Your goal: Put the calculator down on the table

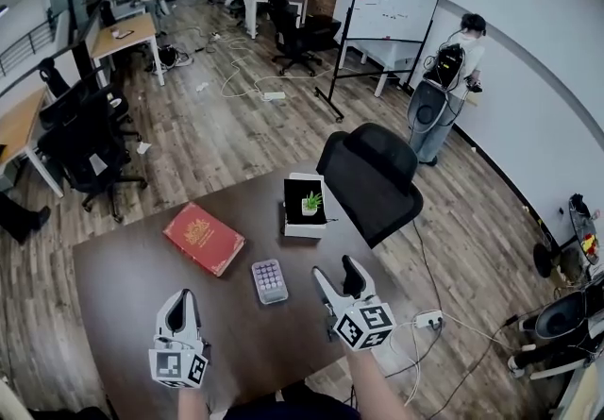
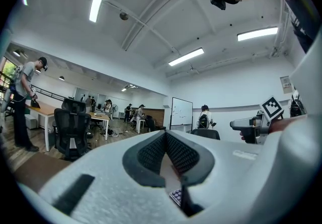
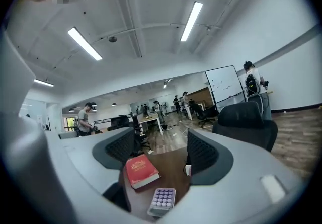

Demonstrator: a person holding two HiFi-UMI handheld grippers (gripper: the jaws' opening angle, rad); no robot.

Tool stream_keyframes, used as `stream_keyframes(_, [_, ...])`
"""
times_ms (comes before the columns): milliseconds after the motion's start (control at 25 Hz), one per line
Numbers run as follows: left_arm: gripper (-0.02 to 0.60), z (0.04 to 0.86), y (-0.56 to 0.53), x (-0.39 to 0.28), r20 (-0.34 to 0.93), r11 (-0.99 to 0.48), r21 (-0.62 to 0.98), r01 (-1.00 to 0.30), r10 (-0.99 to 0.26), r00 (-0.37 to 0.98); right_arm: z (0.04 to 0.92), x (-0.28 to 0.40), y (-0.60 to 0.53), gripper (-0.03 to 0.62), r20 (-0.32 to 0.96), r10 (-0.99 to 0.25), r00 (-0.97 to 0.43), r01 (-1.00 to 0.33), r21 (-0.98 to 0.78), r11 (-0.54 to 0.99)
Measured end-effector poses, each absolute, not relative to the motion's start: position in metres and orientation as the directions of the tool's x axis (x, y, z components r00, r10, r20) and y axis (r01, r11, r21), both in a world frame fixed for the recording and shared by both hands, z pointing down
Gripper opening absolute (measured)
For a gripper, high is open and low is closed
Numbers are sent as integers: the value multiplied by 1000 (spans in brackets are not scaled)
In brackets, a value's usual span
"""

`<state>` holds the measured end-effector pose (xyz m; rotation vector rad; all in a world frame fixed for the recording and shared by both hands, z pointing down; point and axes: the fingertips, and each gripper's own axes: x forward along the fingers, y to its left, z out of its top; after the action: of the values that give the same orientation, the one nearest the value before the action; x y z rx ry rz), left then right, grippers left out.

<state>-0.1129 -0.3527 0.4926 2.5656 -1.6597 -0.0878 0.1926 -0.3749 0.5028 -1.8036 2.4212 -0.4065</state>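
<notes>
The calculator (image 1: 270, 280), grey with lilac keys, lies flat on the brown table (image 1: 123, 286), between my two grippers and touching neither. My right gripper (image 1: 335, 271) hovers just right of it, open, with nothing between its fingers. In the right gripper view the calculator (image 3: 162, 202) shows low down past the open right gripper (image 3: 160, 150). My left gripper (image 1: 180, 303) hangs nearer the table's front edge, left of the calculator, shut and empty. In the left gripper view the left gripper (image 2: 165, 137) has its pads meeting at the tips, and a corner of the calculator (image 2: 176, 196) peeks out below.
A red book (image 1: 203, 238) lies beyond the calculator to the left. A white box with a small potted plant (image 1: 308, 206) stands at the table's far edge. A black office chair (image 1: 373, 177) sits behind the far right corner. A power strip (image 1: 427, 319) lies on the floor.
</notes>
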Motion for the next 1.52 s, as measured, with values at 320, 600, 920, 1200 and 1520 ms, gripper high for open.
stream_keyframes(320, [-2, 491, -353, -103, -8, -422, 96, -902, -906, 423, 499, 201, -371, 188, 97, -966, -241, -956, -198, 218])
stream_keyframes(600, [-2, 491, -354, -100, -5, -424, 90, -901, -905, 425, 497, 208, -370, 12, 90, -973, -211, -969, -149, 196])
stream_keyframes(920, [-2, 488, -353, -97, -9, -430, 85, -899, -902, 431, 486, 205, -366, 12, 76, -969, -235, -965, -140, 223])
stream_keyframes(1200, [-2, 487, -354, -101, -5, -426, 57, -903, -905, 426, 485, 202, -366, 12, 67, -968, -244, -965, -117, 235])
stream_keyframes(1520, [-2, 489, -355, -106, -4, -414, 66, -908, -910, 414, 488, 201, -367, 12, 82, -964, -255, -964, -100, 246])
